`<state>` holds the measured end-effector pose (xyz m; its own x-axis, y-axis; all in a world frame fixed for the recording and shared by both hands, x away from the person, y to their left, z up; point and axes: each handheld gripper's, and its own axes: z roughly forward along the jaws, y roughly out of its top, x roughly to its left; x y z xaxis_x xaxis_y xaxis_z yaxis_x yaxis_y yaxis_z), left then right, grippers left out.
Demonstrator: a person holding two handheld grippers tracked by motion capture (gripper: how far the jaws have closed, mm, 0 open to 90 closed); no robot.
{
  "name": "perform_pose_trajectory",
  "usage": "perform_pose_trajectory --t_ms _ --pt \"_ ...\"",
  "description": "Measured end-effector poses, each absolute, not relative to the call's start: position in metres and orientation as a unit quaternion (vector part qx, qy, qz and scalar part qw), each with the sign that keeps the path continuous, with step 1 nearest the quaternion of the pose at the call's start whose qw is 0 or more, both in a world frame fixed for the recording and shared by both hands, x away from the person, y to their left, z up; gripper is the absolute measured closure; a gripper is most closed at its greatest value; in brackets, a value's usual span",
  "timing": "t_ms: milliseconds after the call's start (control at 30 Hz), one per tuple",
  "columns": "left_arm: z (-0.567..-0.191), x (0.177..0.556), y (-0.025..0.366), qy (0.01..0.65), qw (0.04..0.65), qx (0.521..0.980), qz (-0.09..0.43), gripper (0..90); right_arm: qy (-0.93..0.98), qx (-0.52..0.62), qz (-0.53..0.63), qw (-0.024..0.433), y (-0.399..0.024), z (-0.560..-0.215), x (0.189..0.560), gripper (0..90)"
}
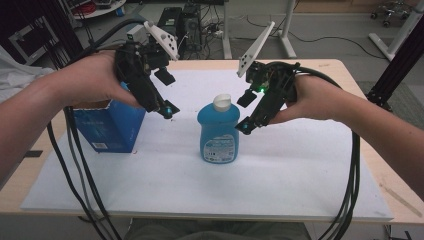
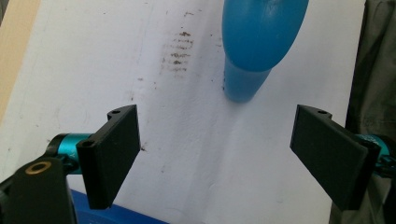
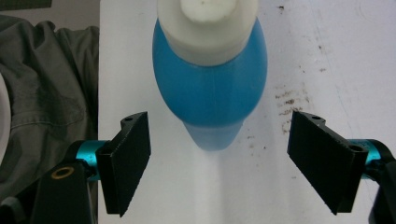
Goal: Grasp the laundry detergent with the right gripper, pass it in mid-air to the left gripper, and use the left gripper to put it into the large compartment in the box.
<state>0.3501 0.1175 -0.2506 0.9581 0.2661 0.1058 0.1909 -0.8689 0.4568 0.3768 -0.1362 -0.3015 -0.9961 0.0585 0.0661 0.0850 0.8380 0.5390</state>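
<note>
The translucent blue plastic bottle [image 1: 218, 135] looks smooth and glossy under its matt white plastic cap [image 1: 222, 102]; the white paper sheet [image 1: 280, 175] is matt and stained, over a pale wooden counter [image 1: 350, 75].

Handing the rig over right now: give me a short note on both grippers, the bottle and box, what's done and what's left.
Left gripper: open, holding nothing, hovering above the blue box, pointed toward the bottle.
Right gripper: open, holding nothing, close beside the bottle's cap end, not touching it.
Blue bottle: upright mid-table on the white mat, white cap on.
Done: nothing gripped yet.
Left: probably close the right gripper on the bottle; the box looks like the likely destination.
</note>
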Motion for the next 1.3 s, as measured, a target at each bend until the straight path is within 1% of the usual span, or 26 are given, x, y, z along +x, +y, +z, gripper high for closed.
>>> perform_pose_trajectory --t_ms 733,1000,1300 --pt "-0.252 0.35 0.117 0.12 0.228 0.963 0.081 16.1 -0.958 -0.008 -0.284 0.025 -0.108 -0.322 0.37 21.1" --pt "-0.252 0.35 0.118 0.122 0.231 0.962 0.082 16.1 -0.958 -0.008 -0.284 0.028 -0.103 -0.326 0.369 21.3" --pt "-0.253 0.35 0.117 0.119 0.227 0.963 0.081 16.1 -0.959 -0.005 -0.282 0.02 -0.101 -0.328 0.368 22.1"
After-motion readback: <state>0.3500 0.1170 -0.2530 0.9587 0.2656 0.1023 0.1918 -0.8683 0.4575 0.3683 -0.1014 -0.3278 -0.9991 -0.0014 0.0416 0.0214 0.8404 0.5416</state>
